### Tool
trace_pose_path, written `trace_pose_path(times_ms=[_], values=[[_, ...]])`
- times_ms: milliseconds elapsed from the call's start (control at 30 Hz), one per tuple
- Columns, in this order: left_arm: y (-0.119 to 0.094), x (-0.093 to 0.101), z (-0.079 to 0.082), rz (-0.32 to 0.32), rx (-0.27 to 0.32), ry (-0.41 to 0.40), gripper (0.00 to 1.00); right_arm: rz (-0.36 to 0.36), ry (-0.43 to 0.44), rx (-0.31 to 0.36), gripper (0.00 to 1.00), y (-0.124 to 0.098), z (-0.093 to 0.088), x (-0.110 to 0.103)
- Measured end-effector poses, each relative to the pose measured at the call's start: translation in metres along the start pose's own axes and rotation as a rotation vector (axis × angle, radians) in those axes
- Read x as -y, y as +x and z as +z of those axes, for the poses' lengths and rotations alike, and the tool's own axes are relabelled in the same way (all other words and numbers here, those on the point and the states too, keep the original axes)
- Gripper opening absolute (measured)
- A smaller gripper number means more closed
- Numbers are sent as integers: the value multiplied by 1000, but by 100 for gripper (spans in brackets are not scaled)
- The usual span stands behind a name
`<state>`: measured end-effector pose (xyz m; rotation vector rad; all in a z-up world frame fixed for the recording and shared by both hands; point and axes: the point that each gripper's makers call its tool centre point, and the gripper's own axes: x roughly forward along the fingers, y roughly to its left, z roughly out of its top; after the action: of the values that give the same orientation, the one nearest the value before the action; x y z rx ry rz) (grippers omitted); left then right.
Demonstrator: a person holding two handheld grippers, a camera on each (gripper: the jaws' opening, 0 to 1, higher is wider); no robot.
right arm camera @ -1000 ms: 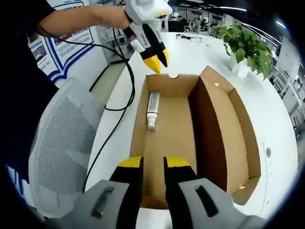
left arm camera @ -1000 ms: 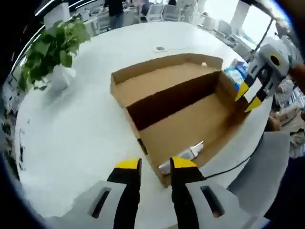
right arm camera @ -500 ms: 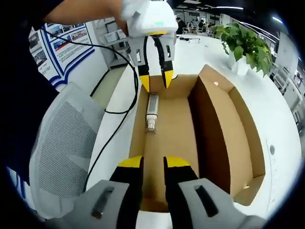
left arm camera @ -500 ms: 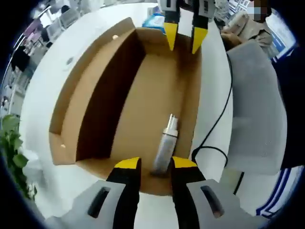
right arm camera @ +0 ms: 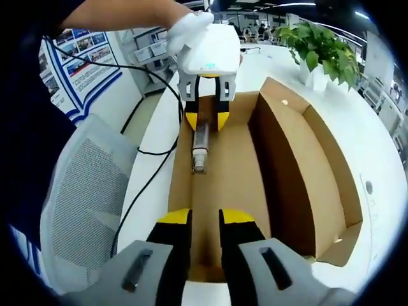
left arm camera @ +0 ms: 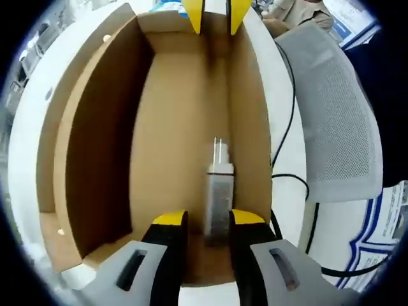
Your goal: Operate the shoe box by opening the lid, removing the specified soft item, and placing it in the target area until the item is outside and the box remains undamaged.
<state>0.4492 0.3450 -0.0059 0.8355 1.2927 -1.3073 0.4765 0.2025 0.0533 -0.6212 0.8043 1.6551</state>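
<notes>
Spread wide and white beneath everything, the tabletop (right arm camera: 389, 159), with a mesh chair (right arm camera: 83, 197) just off its near edge and a potted plant (right arm camera: 322, 51) toward the far edge. Resting on it near that chair-side edge, the shoe box (right arm camera: 299, 159), lid already folded back and standing alongside the open tray. Inside the tray, one thing alone: a slim silvery tube (right arm camera: 200, 145) with a narrow cap end, lying flat against the chair-side wall, long axis parallel to the box's length. Lowered into the box at one end, the left gripper (left arm camera: 200, 220), jaws parted a little and straddling the tube's broad end, one tip on each side; contact with the tube impossible to confirm, no firm hold evident. Directly ahead of those jaws and in line with them, the tube, cap pointing away. At the opposite short end, the right gripper (right arm camera: 205, 217), jaws slightly apart with nothing between them, well apart from the tube. Nearer by far, and likely the one to close and lift: the left.
</notes>
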Motion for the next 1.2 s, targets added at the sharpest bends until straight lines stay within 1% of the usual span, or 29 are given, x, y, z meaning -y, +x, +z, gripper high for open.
trace_pose_path(times_ms=[33,100,167,267,300,367,400,433,500,600,667,700,867,1067,1200], values=[[2,1,0,-13,-8,5,23,2,1,-1,15,1,0,0],[4,0,0,-14,-7,8,23,2,3,-3,15,2,0,2],[6,3,0,-34,-6,12,22,2,9,-1,15,4,1,3],[10,2,1,-32,-6,11,22,3,11,-2,15,5,0,4],[11,1,1,-27,-3,9,22,4,12,-3,15,6,0,4],[13,-2,2,2,-1,16,21,5,12,-5,15,6,-1,4],[16,-5,2,26,3,22,20,5,12,-5,15,6,-1,4],[18,-5,1,37,-4,14,20,5,14,-4,15,7,-1,4],[24,-1,1,26,1,13,19,8,13,-5,14,7,-1,4],[24,0,7,34,33,0,19,9,14,-6,14,9,-2,6],[24,-2,9,45,36,-8,19,10,14,-7,14,9,-3,6],[24,-2,11,43,43,-35,19,12,15,-7,14,10,-3,5],[26,-3,15,47,52,-39,19,12,17,-4,14,11,-3,6],[27,-5,28,46,107,-75,18,-2,29,11,15,12,-4,6],[27,-7,31,48,125,-82,18,-3,33,13,16,17,-8,4]])
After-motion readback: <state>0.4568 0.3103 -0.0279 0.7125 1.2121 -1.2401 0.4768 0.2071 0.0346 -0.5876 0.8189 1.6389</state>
